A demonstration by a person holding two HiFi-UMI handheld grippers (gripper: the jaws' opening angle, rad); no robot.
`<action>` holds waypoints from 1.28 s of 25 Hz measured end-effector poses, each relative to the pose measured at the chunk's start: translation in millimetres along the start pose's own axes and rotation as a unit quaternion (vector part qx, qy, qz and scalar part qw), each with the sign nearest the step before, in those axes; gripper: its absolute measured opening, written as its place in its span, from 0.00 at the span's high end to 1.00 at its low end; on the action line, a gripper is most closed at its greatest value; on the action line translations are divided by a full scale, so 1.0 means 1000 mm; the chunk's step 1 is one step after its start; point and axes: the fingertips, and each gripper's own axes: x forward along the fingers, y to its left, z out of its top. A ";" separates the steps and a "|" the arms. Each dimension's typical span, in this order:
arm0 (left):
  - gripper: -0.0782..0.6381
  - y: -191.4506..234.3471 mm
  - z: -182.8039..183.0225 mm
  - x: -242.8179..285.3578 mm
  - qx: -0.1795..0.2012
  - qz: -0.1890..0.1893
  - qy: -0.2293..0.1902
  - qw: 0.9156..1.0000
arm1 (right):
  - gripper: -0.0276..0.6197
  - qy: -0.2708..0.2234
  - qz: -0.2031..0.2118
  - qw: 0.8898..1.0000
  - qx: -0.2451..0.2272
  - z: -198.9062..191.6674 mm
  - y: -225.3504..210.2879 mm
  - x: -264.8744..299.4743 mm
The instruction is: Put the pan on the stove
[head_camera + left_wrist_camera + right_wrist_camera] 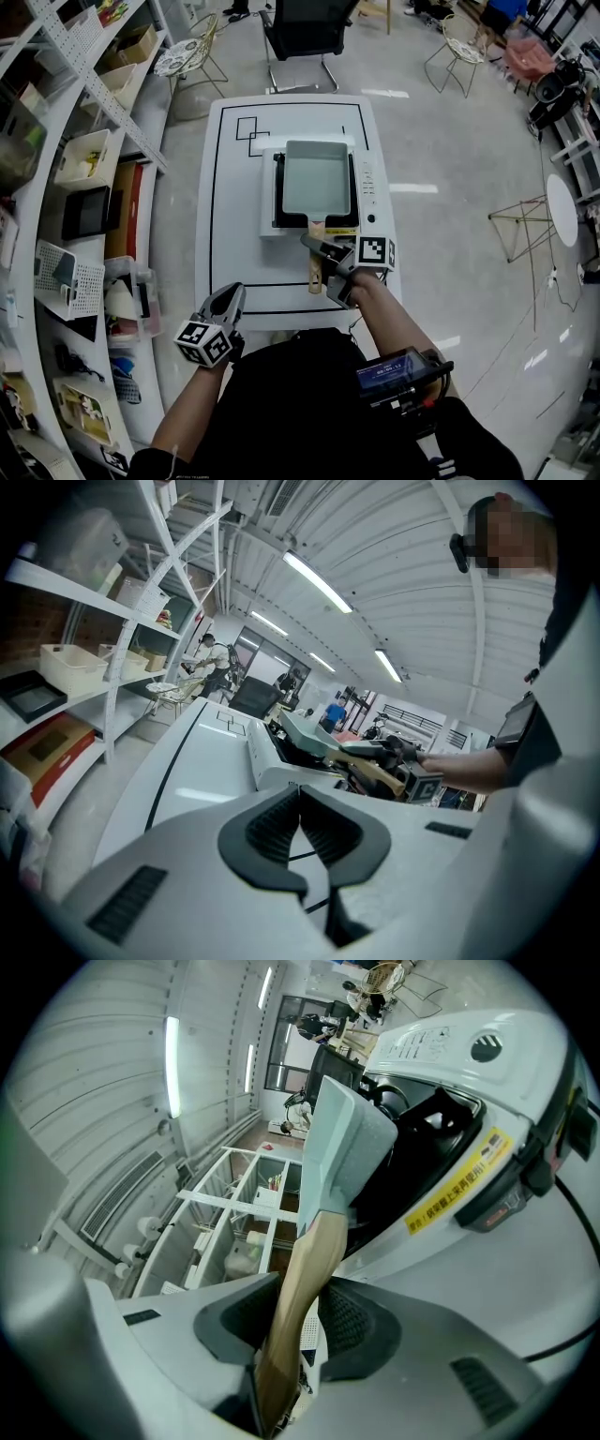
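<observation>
**Q:** Currently, item one, the pan (317, 175): location?
**A:** On the stove (367, 183), over the burner, on the white table (230, 234). Placement judged nearly done; release and withdrawal remain.

**Q:** Grippers?
**A:** Right gripper (320, 247): jaws closed on the pan's wooden handle (300, 1279). Left gripper (229, 296): jaws together, nothing held, at the table's near edge.

**Q:** Contents?
**A:** Pan: empty. Shelf bins (80, 155): assorted items, indistinct.

- Left gripper (232, 292): jaws together, nothing between them; forearm held close by the torso.
- Right gripper (314, 244): arm reached forward, jaws closed on pan handle (302, 1283).
</observation>
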 end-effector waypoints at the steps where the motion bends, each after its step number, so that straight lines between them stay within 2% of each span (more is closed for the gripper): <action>1: 0.88 -0.001 0.000 0.001 0.000 -0.001 0.001 1.000 | 0.74 0.000 0.001 1.000 0.001 0.000 0.000 0.000; 11: 0.88 -0.005 -0.001 0.004 0.003 -0.011 0.007 1.000 | 0.72 -0.015 -0.001 1.000 -0.020 0.007 0.000 -0.004; 20: 0.88 -0.009 -0.002 0.003 0.010 -0.023 0.010 1.000 | 0.64 -0.063 -0.006 0.997 -0.054 0.014 0.003 -0.017; 28: 0.88 -0.026 -0.008 0.009 0.017 -0.047 0.022 0.998 | 0.64 -0.112 -0.029 0.990 -0.078 0.017 0.002 -0.059; 30: 0.88 -0.031 -0.007 0.011 0.025 -0.057 0.023 0.998 | 0.70 -0.122 -0.039 0.987 -0.093 0.015 0.002 -0.071; 32: 0.88 -0.036 -0.006 0.011 0.033 -0.066 0.023 0.997 | 0.82 -0.133 -0.050 0.983 -0.115 0.012 0.003 -0.083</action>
